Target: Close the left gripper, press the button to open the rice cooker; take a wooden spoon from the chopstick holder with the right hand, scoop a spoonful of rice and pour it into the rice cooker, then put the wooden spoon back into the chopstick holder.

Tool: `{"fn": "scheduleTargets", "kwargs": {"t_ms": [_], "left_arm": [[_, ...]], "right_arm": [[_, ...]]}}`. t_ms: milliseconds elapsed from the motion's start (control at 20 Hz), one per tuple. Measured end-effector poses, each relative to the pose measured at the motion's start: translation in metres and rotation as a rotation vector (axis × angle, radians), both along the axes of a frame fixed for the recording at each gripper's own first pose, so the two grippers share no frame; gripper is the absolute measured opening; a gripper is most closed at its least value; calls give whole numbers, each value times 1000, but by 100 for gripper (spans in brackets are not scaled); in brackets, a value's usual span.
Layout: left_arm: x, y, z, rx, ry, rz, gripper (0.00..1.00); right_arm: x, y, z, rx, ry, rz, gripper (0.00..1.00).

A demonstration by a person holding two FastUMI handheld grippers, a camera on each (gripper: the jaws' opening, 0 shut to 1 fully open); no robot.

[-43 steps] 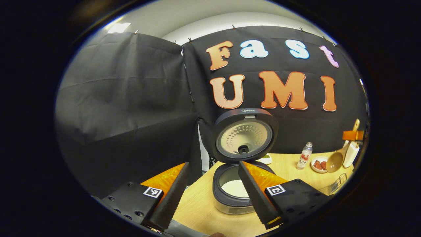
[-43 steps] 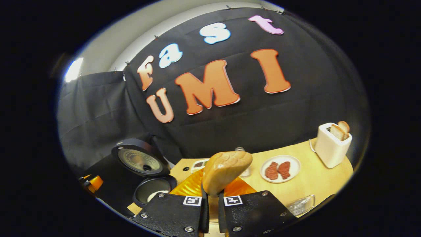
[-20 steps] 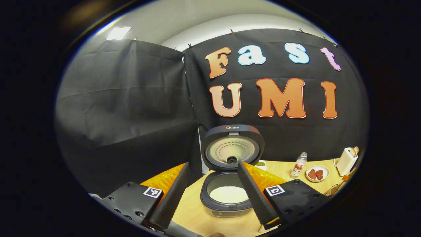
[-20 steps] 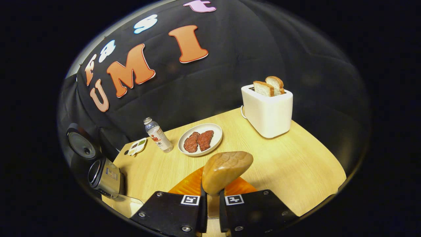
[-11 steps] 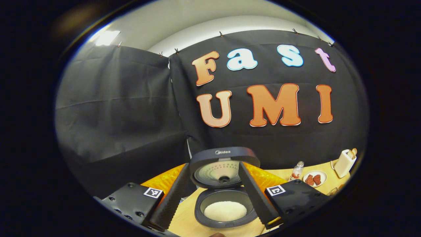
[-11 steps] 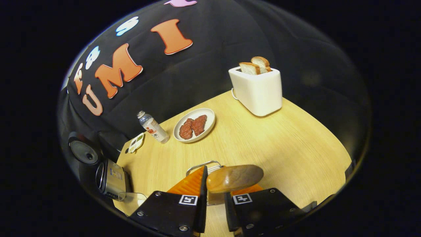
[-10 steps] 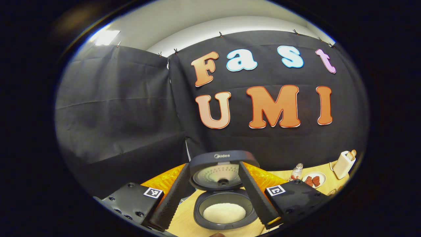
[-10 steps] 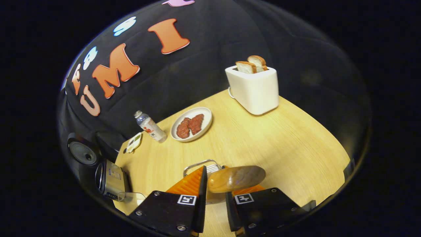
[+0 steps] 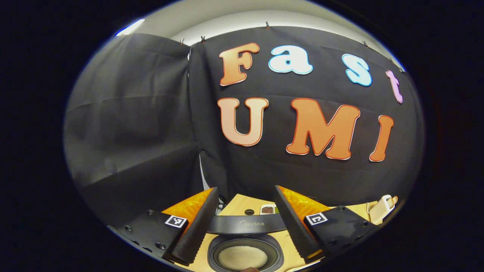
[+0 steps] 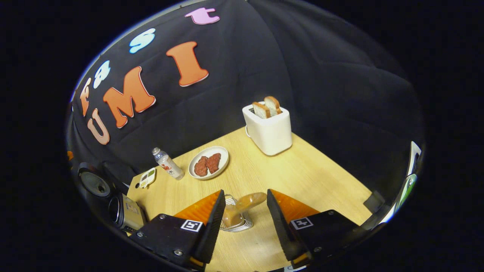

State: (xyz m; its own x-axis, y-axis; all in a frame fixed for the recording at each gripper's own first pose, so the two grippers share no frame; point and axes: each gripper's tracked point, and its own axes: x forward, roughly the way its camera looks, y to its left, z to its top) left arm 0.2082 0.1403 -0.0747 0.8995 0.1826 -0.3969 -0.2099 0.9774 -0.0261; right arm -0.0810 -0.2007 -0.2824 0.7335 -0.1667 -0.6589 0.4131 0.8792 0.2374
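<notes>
Black cloth walls close in a pale wooden table. On it, in the right gripper view, the brown wooden spoon stands bowl-up in the wire chopstick holder, tilted to one side. The right gripper sits just above, its jaws spread wide on either side of the holder and gripping nothing; half a second ago they were still nearly closed around the spoon's bowl. A white toaster with two bread slices, a white plate of red meat and a small clear bottle stand farther back. In the left gripper view, the dark rice cooker lies below the left gripper, lid up, white rice inside; its jaws are wide apart and empty. The cooker has slid lower in that view than before.
</notes>
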Motion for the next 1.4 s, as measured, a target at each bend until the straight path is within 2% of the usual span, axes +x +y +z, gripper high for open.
{"fn": "scheduleTargets", "kwargs": {"t_ms": [50, 100, 250, 350, 400, 450, 600, 650, 750, 950, 1000, 1050, 1150, 1300, 1400], "left_arm": [[6, 0, -6, -8, 28, -2, 91], [12, 1, -13, -17, 60, -3, 96], [28, 0, -38, -56, 155, -4, 91], [29, -7, -63, -103, 244, -12, 94], [24, -12, -75, -125, 301, -15, 91], [15, -5, -96, -149, 329, -18, 92], [-4, -25, -105, -174, 467, -14, 93], [-15, -28, -115, -180, 532, -17, 96], [-54, -24, -144, -190, 689, -18, 94], [-87, -37, -177, -186, 828, -35, 96], [-101, -41, -185, -195, 876, -34, 93], [-112, -42, -195, -200, 918, -39, 96], [-128, -47, -219, -200, 978, -42, 93], [-153, -51, -253, -176, 1067, -49, 93], [-145, -52, -261, -166, 1053, -37, 94]], "right_arm": [[-1, -1, 15, -16, -23, 4, 73], [4, 0, 29, -29, -49, 8, 74], [8, 7, 61, -48, -110, 27, 76], [9, 14, 73, -54, -135, 46, 76], [9, 18, 75, -55, -139, 58, 76], [6, 21, 74, -52, -136, 69, 76], [5, 32, 66, -51, -115, 103, 77], [4, 35, 67, -51, -112, 114, 77], [8, 45, 68, -44, -118, 141, 77], [16, 61, 69, -26, -130, 189, 77], [19, 65, 70, -22, -132, 199, 76], [20, 70, 71, -16, -138, 212, 76], [19, 76, 69, -10, -138, 231, 77], [20, 87, 68, 6, -136, 256, 77], [21, 91, 65, 1, -127, 267, 77]]}}
